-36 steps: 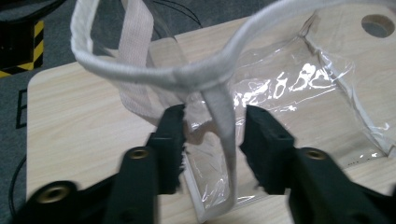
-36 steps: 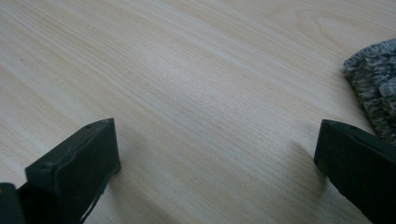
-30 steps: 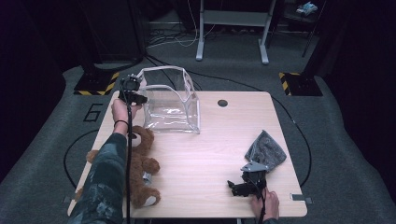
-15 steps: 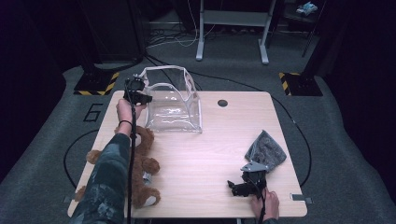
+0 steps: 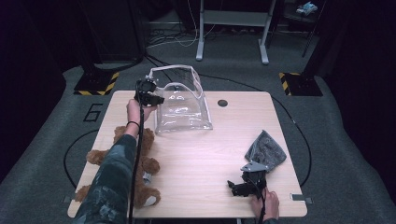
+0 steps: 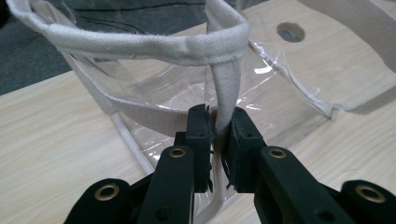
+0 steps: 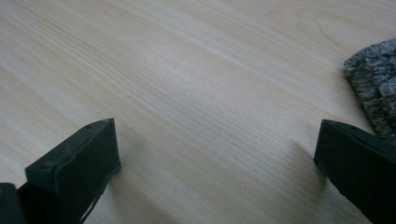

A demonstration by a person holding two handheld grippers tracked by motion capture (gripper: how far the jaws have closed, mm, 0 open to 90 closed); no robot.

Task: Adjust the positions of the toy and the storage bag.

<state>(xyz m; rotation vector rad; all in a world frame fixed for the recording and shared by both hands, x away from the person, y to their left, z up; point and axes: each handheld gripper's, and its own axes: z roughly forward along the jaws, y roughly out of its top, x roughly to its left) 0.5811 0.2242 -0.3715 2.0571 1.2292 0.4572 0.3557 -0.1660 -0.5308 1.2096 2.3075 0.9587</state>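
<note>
While the clear bag [image 5: 183, 107] stands at the table's [image 5: 210, 154] far left edge, its white strap [image 6: 223, 100] is pinched between the closed jaws of the left gripper [image 5: 150, 94], whereas the right gripper [image 5: 243, 186] is held open and empty well apart at the near right.

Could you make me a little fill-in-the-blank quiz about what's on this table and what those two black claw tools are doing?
1. The left gripper is shut on the white strap of the clear ____.
2. The right gripper rests with its jaws ____, nothing between them.
3. The brown ____ lies at the table's near left corner.
4. The crumpled cloth beside the right gripper is ____ in colour.

Missing words: bag; open; teddy bear; grey
</note>
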